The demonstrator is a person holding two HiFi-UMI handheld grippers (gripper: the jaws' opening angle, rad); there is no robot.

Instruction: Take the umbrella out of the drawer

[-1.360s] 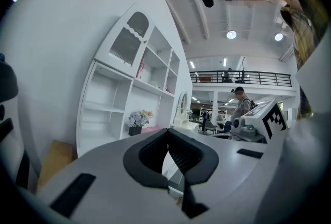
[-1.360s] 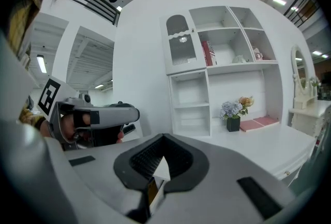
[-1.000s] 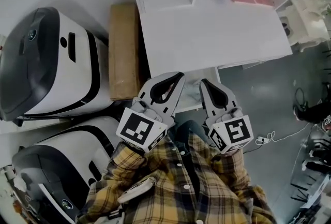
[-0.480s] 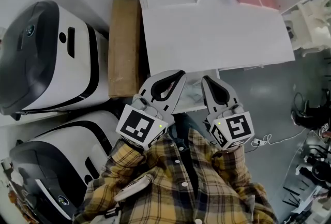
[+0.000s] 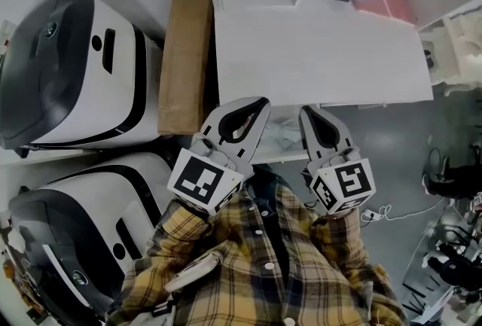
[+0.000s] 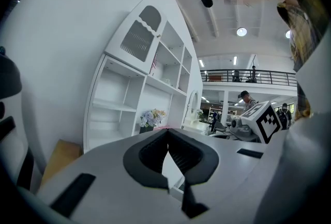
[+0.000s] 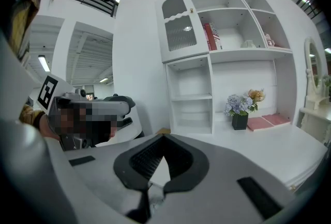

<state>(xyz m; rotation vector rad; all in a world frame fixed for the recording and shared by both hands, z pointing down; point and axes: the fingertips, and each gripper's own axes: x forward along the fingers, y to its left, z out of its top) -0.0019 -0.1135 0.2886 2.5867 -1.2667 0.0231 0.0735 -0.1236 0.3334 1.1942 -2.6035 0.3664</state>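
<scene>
Where they hover, both hand-held grippers [image 5: 263, 102] [image 5: 305, 111] (empty) stand closed.

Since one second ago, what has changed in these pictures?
The right gripper edged slightly forward toward the white desk. Nothing was gripped or released. The left gripper barely moved; both stayed shut and empty.

R gripper [image 7: 164, 136] jaws together, empty, before white desk [image 7: 269, 148] w/ flower pot [image 7: 239, 120], shelf unit [image 7: 191, 98] behind
</scene>
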